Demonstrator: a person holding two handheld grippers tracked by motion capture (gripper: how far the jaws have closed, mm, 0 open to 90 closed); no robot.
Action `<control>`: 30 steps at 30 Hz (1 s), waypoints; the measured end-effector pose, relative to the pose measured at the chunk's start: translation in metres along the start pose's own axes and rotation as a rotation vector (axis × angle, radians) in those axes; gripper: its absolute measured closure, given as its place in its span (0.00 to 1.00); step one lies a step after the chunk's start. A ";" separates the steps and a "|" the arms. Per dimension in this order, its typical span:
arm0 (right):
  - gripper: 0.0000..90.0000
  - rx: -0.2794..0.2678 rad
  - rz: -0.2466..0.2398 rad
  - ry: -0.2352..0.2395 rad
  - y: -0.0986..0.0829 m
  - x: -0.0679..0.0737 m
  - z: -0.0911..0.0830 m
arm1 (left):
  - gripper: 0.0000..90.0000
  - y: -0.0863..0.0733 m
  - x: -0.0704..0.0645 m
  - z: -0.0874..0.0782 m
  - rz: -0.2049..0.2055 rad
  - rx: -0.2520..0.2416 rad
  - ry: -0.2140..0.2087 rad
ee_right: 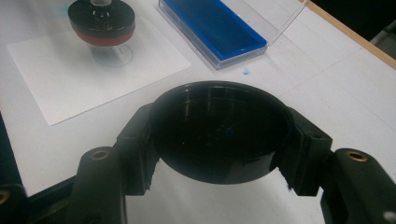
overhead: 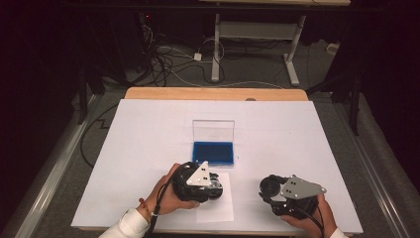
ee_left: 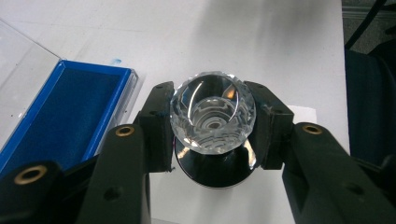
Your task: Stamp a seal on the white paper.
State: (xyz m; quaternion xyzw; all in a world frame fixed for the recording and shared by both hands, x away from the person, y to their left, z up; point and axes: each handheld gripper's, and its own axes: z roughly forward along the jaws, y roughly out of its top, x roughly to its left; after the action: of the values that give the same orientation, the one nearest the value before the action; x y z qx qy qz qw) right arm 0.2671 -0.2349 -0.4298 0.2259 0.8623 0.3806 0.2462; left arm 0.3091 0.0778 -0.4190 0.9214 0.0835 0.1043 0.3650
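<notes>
While the stamp [ee_left: 213,122] is gripped by its faceted clear knob in the left gripper [ee_left: 212,126], its black base is pressed down on the paper sheet [overhead: 218,210], directly below the jaws. Blue ink pad [overhead: 213,153] lies just ahead-left of that gripper, lid stood open. Black cap [ee_right: 219,130] is clamped in the right gripper [ee_right: 219,140], well apart to the stamp's right. Judged: left hand nearer pad; stamp axis upright.
</notes>
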 end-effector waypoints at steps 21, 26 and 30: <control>0.43 0.005 -0.012 0.002 0.000 0.000 0.001 | 0.61 -0.011 0.005 0.017 -0.026 0.042 -0.029; 0.43 0.009 -0.008 0.003 0.000 0.001 0.001 | 0.61 -0.012 0.005 0.021 -0.028 0.052 -0.032; 0.43 0.010 -0.010 0.005 0.000 0.001 0.001 | 0.61 -0.013 0.005 0.021 -0.030 0.046 -0.035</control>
State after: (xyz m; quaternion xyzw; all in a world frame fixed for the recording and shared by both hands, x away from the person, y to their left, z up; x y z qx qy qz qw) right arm 0.2671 -0.2339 -0.4310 0.2218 0.8659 0.3758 0.2448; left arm 0.3182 0.0747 -0.4424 0.9299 0.0930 0.0806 0.3466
